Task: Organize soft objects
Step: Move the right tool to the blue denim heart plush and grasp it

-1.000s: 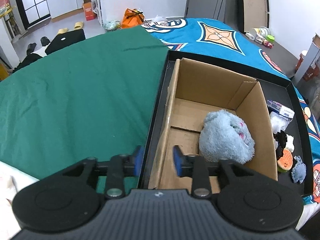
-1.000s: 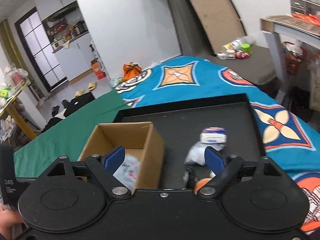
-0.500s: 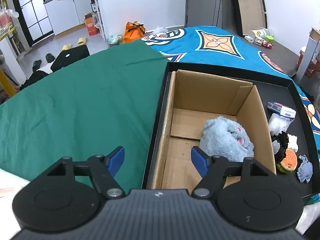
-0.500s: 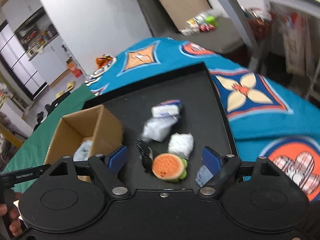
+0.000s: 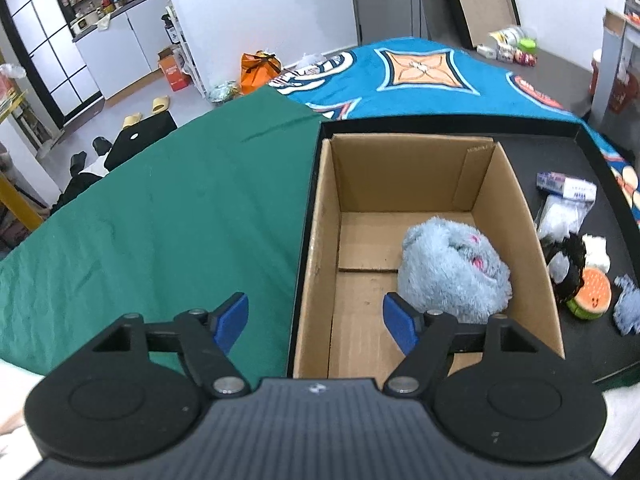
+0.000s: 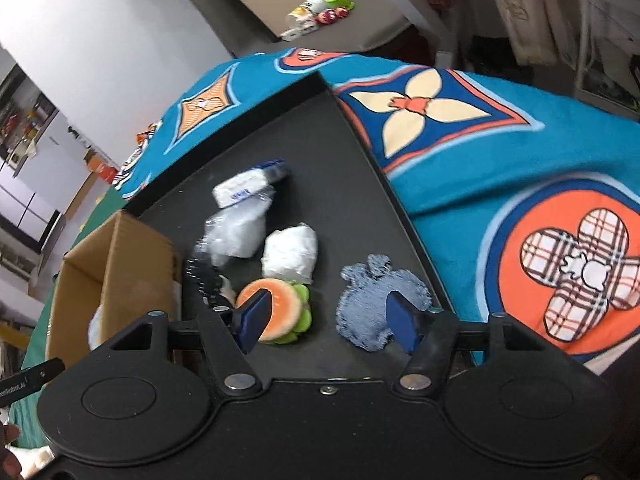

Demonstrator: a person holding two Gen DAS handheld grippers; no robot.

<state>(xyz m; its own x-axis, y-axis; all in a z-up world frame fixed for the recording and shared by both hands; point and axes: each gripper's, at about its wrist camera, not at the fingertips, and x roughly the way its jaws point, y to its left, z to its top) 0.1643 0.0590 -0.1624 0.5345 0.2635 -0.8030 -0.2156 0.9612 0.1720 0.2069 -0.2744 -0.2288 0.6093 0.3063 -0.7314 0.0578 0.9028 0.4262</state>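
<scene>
Cardboard box (image 5: 400, 184) holds fluffy plush (image 5: 452, 276) — right claw (image 6: 332, 320) spread over denim patch (image 6: 376, 296).

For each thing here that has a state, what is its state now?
Left claw: open, empty.
Right claw: open, empty.
Cardboard box: open, upright.
Grey plush toy: inside the box.
Burger toy: on the black tray, outside the box.
Blue fabric piece: flat on the tray.

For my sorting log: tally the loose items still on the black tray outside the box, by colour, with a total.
White: 3 (tissue pack, clear bag, wrapped bundle)
Black: 1 (furry toy)
Orange and green: 1 (plush burger)
Blue: 1 (denim patch)
Total: 6
</scene>
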